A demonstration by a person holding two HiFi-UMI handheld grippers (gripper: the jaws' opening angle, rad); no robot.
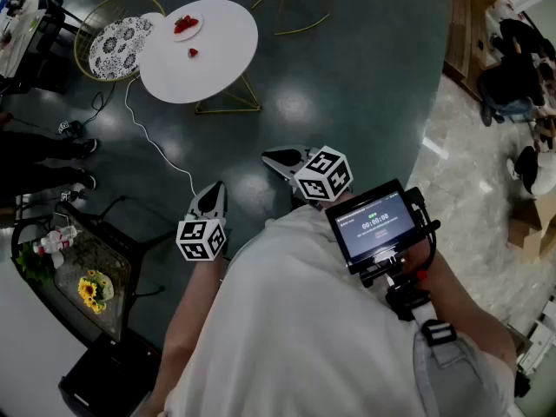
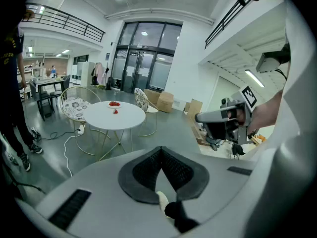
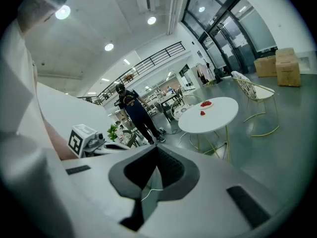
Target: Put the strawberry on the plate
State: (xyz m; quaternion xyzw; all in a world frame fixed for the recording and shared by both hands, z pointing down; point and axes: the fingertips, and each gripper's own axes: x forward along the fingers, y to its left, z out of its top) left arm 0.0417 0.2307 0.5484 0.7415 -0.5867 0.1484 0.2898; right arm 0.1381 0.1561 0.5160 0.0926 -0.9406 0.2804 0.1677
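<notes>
A round white table (image 1: 217, 68) stands far ahead on the dark floor. On its far side is a white plate (image 1: 186, 26) with red strawberries in it, and one loose strawberry (image 1: 193, 53) lies on the tabletop nearer me. The left gripper view shows the same plate (image 2: 114, 103) and loose strawberry (image 2: 116, 111); so does the right gripper view, with the plate (image 3: 206, 103) and the strawberry (image 3: 202, 113). My left gripper (image 1: 211, 189) and right gripper (image 1: 269, 155) are held close to my body, well short of the table. Both have their jaws together with nothing between them.
A wire chair with a patterned cushion (image 1: 117, 35) stands left of the table, another wire chair (image 1: 291, 3) behind it. A white cable (image 1: 156, 146) runs across the floor. A dark stand with flowers (image 1: 91, 285) is at my left, near a person's legs (image 1: 43, 159). Boxes line the right.
</notes>
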